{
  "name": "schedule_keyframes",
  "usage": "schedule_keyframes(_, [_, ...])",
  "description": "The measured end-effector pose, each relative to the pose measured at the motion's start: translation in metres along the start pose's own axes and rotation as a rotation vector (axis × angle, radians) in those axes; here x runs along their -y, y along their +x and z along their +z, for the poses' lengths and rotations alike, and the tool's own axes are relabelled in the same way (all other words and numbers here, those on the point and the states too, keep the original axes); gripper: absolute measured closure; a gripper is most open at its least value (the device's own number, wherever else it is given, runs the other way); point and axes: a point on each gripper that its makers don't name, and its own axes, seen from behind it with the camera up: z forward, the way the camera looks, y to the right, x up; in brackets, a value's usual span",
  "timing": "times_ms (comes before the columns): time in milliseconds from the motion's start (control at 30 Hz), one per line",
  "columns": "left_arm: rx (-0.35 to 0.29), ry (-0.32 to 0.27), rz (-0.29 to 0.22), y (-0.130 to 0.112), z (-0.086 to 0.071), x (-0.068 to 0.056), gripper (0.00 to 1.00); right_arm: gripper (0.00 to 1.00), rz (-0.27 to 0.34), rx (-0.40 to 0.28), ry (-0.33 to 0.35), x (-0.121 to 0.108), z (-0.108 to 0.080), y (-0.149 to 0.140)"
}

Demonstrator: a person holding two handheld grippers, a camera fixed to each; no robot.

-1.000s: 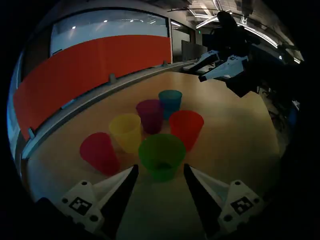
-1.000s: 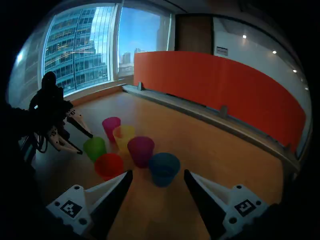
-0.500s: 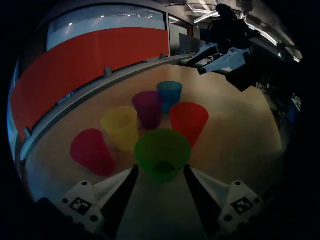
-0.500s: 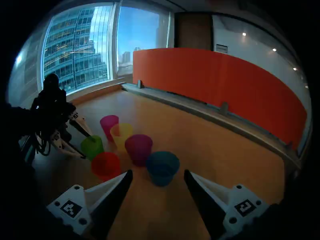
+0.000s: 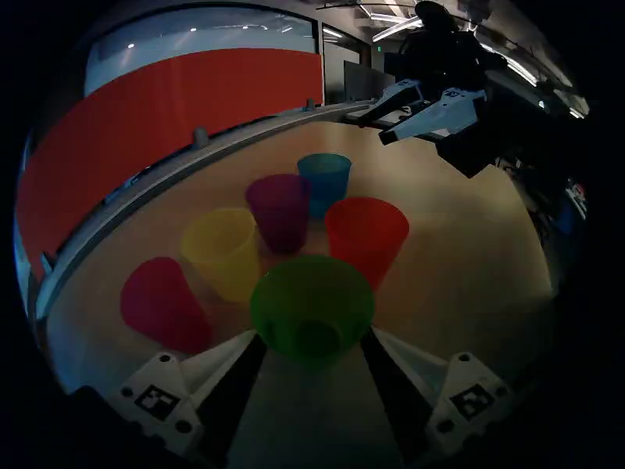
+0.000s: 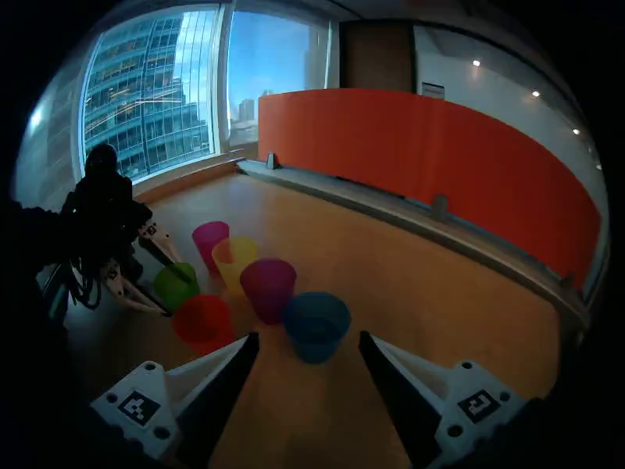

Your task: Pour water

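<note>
Several coloured plastic cups stand in a cluster on the wooden table. In the left gripper view the green cup (image 5: 312,309) is nearest, partly between the open fingers of my left gripper (image 5: 312,352). Behind it stand the red cup (image 5: 366,234), yellow cup (image 5: 221,250), pink cup (image 5: 160,305), purple cup (image 5: 279,209) and teal cup (image 5: 323,180). In the right gripper view the teal cup (image 6: 316,324) stands just ahead of my open right gripper (image 6: 308,352), with the purple cup (image 6: 268,288), red cup (image 6: 201,322), green cup (image 6: 176,283), yellow cup (image 6: 233,260) and pink cup (image 6: 210,239) beyond.
An orange partition (image 6: 437,168) and a grey rail (image 6: 406,219) run along the table's far side. Large windows (image 6: 148,94) lie beyond. The right gripper (image 5: 426,117) hovers above the table's far end in the left gripper view. A person's dark shape (image 6: 86,227) holds the left gripper (image 6: 144,266).
My left gripper has moved forward, so the green cup now sits between its fingertips. The right gripper has crept slightly closer to the teal cup.
</note>
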Motion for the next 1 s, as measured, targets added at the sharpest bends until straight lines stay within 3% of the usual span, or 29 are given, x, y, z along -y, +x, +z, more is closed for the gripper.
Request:
schedule_keyframes(600, [-0.011,-0.014,-0.029,0.009,0.008,-0.001,0.17,0.0,0.015,0.017,0.003,-0.005,0.01,-0.01])
schedule_keyframes(1000, [-0.037,-0.01,-0.038,0.013,0.003,0.0,0.18,0.01,0.016,0.034,0.004,-0.007,0.026,-0.02])
